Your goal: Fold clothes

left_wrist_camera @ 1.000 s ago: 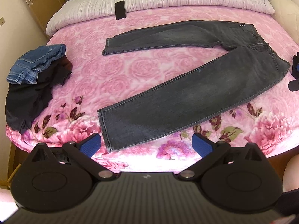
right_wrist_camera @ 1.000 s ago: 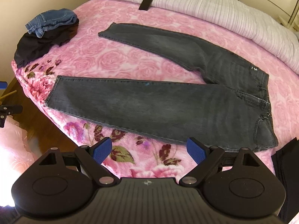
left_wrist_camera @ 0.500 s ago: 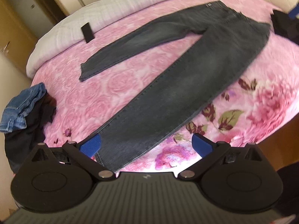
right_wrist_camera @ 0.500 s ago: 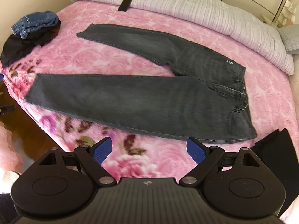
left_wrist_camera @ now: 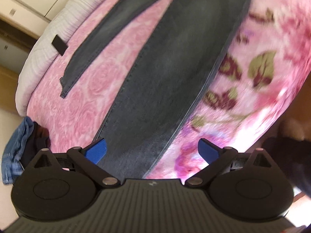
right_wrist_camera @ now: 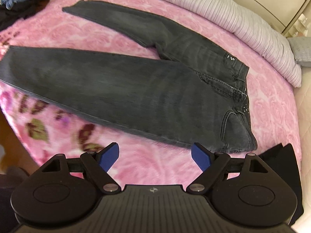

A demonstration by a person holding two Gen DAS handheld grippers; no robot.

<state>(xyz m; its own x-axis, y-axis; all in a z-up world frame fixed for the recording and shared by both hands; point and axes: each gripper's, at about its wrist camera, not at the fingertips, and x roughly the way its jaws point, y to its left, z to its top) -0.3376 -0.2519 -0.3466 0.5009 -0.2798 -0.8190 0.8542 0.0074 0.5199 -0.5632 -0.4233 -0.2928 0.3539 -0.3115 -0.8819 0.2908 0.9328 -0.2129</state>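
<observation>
Both tools gape wide, empty; I'd drop my left tool (left_wrist_camera: 152,150) squarely over the jeans (right_wrist_camera: 136,89) hem by the bed's (right_wrist_camera: 155,167) near edge, my right tool (right_wrist_camera: 155,154) at the waistband.

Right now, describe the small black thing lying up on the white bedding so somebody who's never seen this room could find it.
Start at the pink floral bedspread with dark grey jeans spread flat. Behind it runs a ribbed white duvet. On the duvet's edge, beyond the far trouser leg's hem, lies a flat black rectangle, the only dark, hard-edged thing on that pale bedding.
</observation>
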